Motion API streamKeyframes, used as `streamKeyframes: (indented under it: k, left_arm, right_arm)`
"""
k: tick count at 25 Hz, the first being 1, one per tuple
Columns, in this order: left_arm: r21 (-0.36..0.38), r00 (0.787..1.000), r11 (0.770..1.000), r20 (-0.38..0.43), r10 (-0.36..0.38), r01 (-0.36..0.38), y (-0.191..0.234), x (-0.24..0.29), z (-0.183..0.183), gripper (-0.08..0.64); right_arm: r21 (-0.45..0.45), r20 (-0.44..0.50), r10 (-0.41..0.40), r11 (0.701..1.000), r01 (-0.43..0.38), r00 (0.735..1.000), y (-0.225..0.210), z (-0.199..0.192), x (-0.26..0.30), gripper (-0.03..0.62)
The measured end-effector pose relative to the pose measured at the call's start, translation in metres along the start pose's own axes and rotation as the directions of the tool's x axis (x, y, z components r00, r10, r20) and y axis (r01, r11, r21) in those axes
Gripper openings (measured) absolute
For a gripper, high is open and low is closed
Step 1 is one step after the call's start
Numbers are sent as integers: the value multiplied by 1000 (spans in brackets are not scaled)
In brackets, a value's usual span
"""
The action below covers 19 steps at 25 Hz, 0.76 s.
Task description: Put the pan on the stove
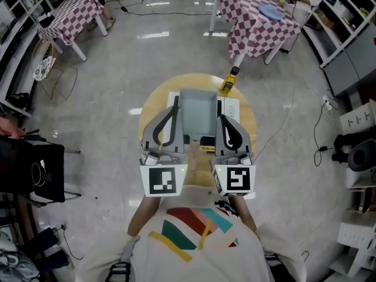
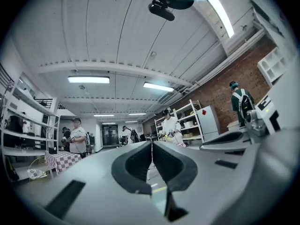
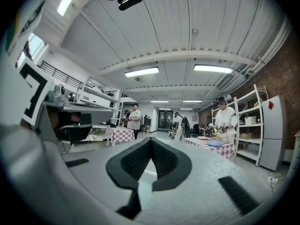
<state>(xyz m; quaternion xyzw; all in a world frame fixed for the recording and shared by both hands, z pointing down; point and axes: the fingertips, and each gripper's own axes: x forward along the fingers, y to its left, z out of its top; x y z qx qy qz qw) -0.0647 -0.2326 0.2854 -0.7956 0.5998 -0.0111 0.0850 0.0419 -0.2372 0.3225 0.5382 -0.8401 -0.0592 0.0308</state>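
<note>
- Two tongs, and both are shut on nothing. The left gripper (image 1: pixel 174 109) has its pads meeting, with only the room showing past them. The right gripper (image 1: pixel 222 118) is pinched together at the tips in the same way.
- The pan (image 1: pixel 197 110), grey-blue and rectangular, lies on the round table (image 1: pixel 154 107). It sits straight ahead between my two tools and below them, and I'd call neither one nearer.
- Its long axis runs away from me. What looks like a wooden handle (image 1: pixel 192 148) points back at me through the gap between the grippers.
- The pan overlaps a white slab (image 1: pixel 231 106), which I take for the stove. I cannot tell whether it sits squarely on it.
- A yellow bottle (image 1: pixel 229 81) stands just past the slab's far right corner.
- Only the head view shows the pan and tabletop. Both gripper views look level across the room at shelving, checked tables and people, but they show the jaws close up.
- In my judgement, any grab means opening a jaw and tipping it down toward that handle.
</note>
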Motion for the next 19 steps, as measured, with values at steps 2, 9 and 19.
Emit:
streamKeyframes:
  k: [2,9,19]
  left_arm:
    - [-11,1000,1000,5,-12,12,-5,0,0,8]
    - [-17,1000,1000,-8,-23,23,-13,2,-5,8]
    - [-34,999,999,-29,-17,16,-18,6,-13,8]
  right_arm:
    - [-25,-15,-13,1000,13,1000,-2,-3,-3,-2]
    - [-34,-35,-51,998,50,998,-12,-10,-13,-2]
    - [-22,-51,-31,999,30,998,-13,-20,-19,-2]
